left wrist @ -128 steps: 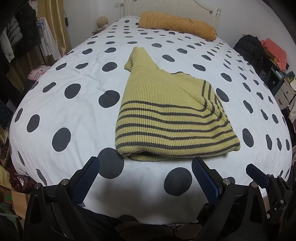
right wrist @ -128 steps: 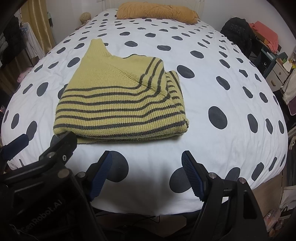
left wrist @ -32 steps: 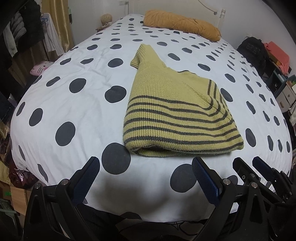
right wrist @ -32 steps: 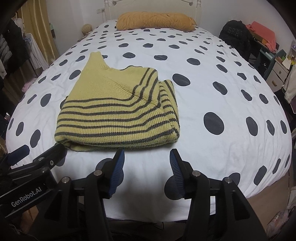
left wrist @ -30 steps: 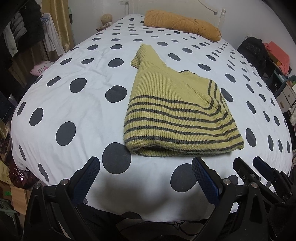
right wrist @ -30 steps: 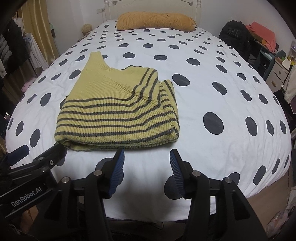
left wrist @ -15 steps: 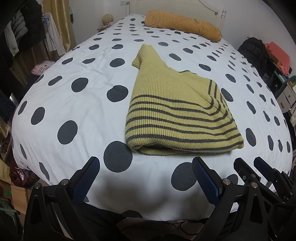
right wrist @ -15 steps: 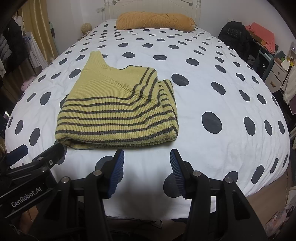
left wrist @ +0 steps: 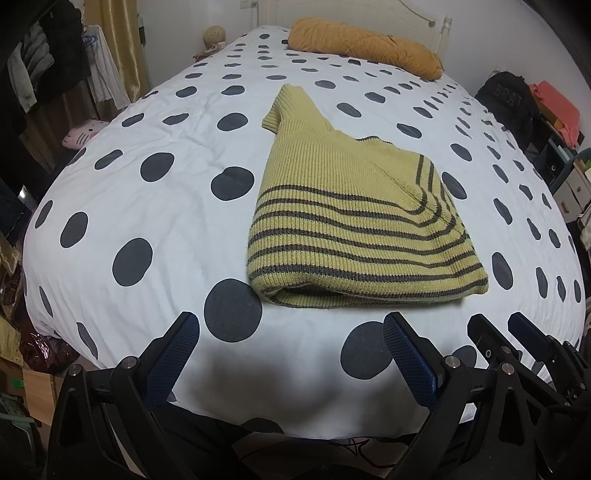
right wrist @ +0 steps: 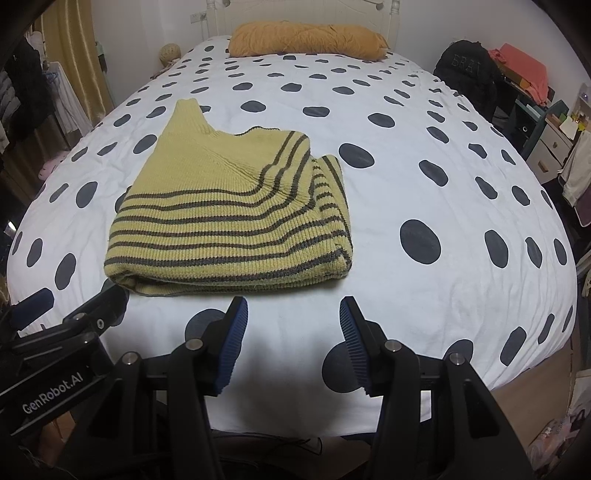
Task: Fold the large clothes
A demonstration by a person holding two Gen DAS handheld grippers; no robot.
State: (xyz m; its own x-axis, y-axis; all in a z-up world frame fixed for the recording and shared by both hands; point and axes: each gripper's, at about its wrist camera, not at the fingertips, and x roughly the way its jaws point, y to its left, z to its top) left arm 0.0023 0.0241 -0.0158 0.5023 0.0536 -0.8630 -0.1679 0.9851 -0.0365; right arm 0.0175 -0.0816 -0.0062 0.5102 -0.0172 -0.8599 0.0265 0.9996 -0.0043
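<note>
Folded sweater (left wrist: 354, 225) on the bed (left wrist: 155, 206), seen from both wrist cameras. The sweater is yellow-green rib knit with dark stripes, folded into a thick rectangular pad; its striped, rolled fold edge faces the cameras, and a narrow ribbed end projects from the far corner toward 11 o'clock. In the left wrist view it lies right of centre, between 12 and 2 o'clock of the left tongs (left wrist: 291, 354); in the right wrist view the sweater (right wrist: 229, 225) lies left of centre, between 10 and 12 o'clock of the right tongs (right wrist: 293, 343). The left tongs are spread wide, the blue pads far apart with only the white, dark-dotted bedcover visible between them, and nothing pinched. The right tongs are spread about halfway, also with nothing between the pads, which hang just short of the sweater's near edge without touching it. Each pair of tongs shows in the other's view: the right tongs at 4 o'clock of the left view, the left tongs at 8 o'clock of the right view, just beside the sweater's near left corner. An orange pillow (right wrist: 306, 38) lies across the head of the bed at 12 o'clock, against a white headboard (right wrist: 299, 11). A black bag (right wrist: 467, 70) stands off the bed at 2 o'clock, with coral-coloured cloth (right wrist: 524, 70) piled behind it. Hanging clothes (left wrist: 40, 70) and a yellow curtain (left wrist: 118, 48) fill the side at 10 o'clock, with a pink plush toy (left wrist: 83, 133) on the floor below them.
</note>
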